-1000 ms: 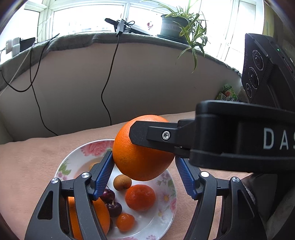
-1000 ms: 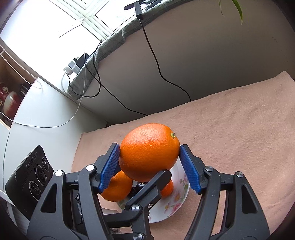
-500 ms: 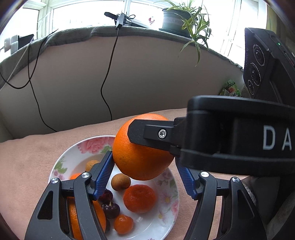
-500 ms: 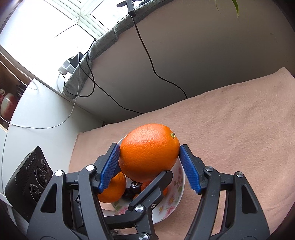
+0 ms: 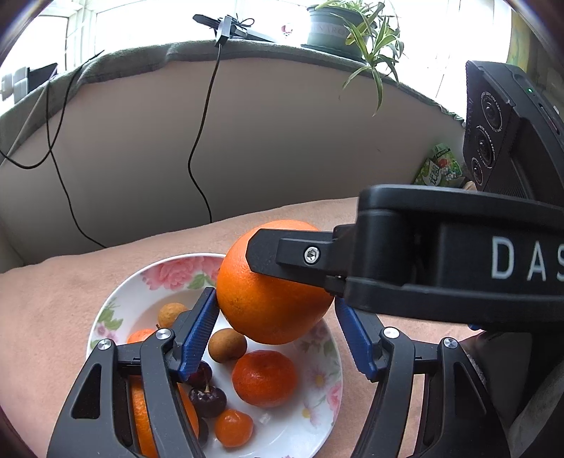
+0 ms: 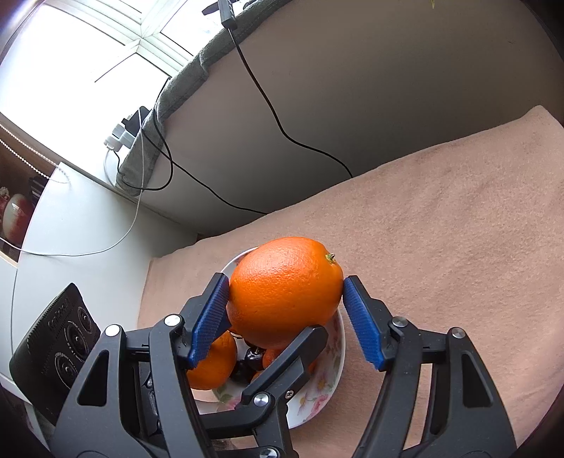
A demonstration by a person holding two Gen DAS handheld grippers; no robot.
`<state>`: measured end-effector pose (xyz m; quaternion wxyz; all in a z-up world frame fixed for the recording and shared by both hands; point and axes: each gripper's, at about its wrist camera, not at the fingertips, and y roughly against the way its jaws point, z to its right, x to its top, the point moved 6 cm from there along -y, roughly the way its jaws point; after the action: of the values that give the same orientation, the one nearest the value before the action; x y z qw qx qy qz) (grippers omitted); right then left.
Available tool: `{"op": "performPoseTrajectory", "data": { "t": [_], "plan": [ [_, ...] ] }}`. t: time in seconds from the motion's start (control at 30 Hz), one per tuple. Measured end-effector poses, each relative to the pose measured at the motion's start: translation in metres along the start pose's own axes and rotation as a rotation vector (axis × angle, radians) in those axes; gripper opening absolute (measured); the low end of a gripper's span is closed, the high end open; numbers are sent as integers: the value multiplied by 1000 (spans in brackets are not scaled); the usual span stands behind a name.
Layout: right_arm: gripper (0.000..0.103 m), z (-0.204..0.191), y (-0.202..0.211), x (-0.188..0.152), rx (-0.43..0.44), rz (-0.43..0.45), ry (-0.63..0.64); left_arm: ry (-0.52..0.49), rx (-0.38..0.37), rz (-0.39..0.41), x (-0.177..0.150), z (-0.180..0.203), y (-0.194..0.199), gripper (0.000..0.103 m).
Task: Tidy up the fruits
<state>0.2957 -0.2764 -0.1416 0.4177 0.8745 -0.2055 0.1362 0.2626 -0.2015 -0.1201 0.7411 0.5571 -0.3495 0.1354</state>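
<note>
A large orange point(image 6: 285, 290) sits between the blue pads of my right gripper point(image 6: 286, 317), held above a floral plate point(image 6: 329, 384). In the left wrist view the same orange point(image 5: 271, 303) hangs over the plate point(image 5: 176, 278), with a right gripper finger point(image 5: 292, 253) across it. My left gripper point(image 5: 278, 331) is open and empty around the space below the orange. On the plate lie a tangerine point(image 5: 264, 377), a small mandarin point(image 5: 233, 427), a longan point(image 5: 227, 345), cherries point(image 5: 208, 400) and another orange point(image 5: 141, 412) partly hidden by my left finger.
The plate rests on a pink blanket point(image 6: 440, 229). A padded backrest point(image 5: 264, 141) with black cables point(image 5: 201, 148) rises behind. A potted plant point(image 5: 338, 28) stands on the sill. A snack packet point(image 5: 439, 169) lies far right.
The plate has shifted a little toward the centre of the left wrist view. The orange stays gripped in the right gripper over the plate.
</note>
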Motion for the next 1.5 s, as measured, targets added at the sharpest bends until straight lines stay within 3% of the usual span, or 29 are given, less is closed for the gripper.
{"op": "performPoseTrajectory", "data": {
  "t": [0.5, 1.03, 1.23, 1.33, 1.5],
  "plan": [
    [70, -19, 18, -1, -12, 38, 48, 8, 3, 24, -4, 0, 18, 68],
    [70, -39, 65, -20, -37, 111, 126, -8, -10, 87, -23, 6, 69, 68],
    [72, -45, 81, -35, -103, 156, 216, -6, -3, 125, -33, -1, 97, 69],
    [81, -49, 90, -46, -125, 189, 256, 5, 4, 149, -40, -5, 116, 71],
    [81, -61, 107, -74, -203, 250, 369, 3, 36, 188, -53, -9, 142, 72]
  ]
}}
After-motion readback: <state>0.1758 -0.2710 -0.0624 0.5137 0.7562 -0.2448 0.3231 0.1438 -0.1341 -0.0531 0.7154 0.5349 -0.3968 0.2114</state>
